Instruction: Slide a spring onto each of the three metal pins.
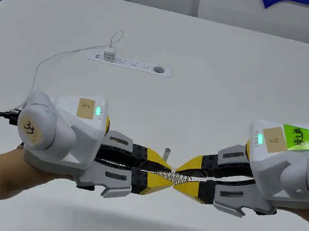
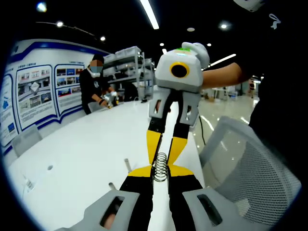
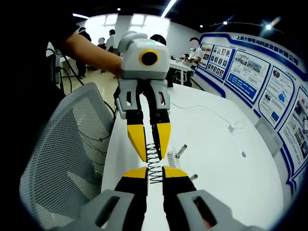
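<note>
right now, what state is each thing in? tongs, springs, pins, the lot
left tongs, shut on held spring
right tongs, shut on held spring
held spring, off the pins, gripped at both ends
second spring, upright beside far pin; cannot tell if on a pin
far pin, standing, bare
near pin, standing, bare
power strip, one charger plugged in

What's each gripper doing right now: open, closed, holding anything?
Left gripper: closed on one end of the spring.
Right gripper: closed on the same spring's other end.
</note>
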The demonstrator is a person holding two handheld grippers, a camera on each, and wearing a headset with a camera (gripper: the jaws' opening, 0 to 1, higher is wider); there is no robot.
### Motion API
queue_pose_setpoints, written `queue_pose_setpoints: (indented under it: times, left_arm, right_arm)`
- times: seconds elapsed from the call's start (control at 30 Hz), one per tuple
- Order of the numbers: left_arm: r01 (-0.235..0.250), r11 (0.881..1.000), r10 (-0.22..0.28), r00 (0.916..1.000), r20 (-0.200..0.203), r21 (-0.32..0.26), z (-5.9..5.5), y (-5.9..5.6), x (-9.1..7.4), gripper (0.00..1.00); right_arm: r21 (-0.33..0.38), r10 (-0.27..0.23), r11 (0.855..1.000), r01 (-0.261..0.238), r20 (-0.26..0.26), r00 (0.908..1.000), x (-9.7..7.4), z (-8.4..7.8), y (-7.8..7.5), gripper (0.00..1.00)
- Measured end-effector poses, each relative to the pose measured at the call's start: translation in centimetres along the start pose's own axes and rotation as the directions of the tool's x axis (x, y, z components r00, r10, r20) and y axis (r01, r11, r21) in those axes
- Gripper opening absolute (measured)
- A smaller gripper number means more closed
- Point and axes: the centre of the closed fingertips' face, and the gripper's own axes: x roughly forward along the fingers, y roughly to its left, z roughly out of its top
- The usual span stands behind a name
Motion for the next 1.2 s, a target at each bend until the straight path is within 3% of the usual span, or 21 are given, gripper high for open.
queue_pose_setpoints:
  times: [0.17, 0.3, 0.43, 1.2]
  left_arm:
    - [-0.006, 1.0, 0.006, 1.0, -0.003, 0.006, 0.0, 0.0, -0.2, 0.1]
    - [-0.012, 1.0, 0.012, 0.9999, -0.002, 0.005, 0.0, 0.1, -0.6, 0.1]
    - [-0.006, 1.0, 0.006, 1.0, -0.001, 0.006, 0.0, -0.3, -0.8, 0.1]
    - [0.004, 0.998, -0.002, 0.9995, -0.032, 0.056, -0.3, -0.7, -0.7, 0.1]
  right_arm:
    - [0.009, 0.002, 1.0, -0.002, 0.0, 1.0, 0.2, 0.0, 0.0, 0.13]
    - [-0.023, 0.019, 1.0, -0.02, -0.056, 0.9982, 0.5, -1.3, 0.3, 0.17]
    - [-0.001, 0.015, 1.0, -0.015, -0.035, 0.9993, 0.4, -1.1, 0.2, 0.12]
    - [0.068, 0.051, 0.996, -0.054, 0.045, 0.9977, -0.6, 0.2, 0.6, 0.11]
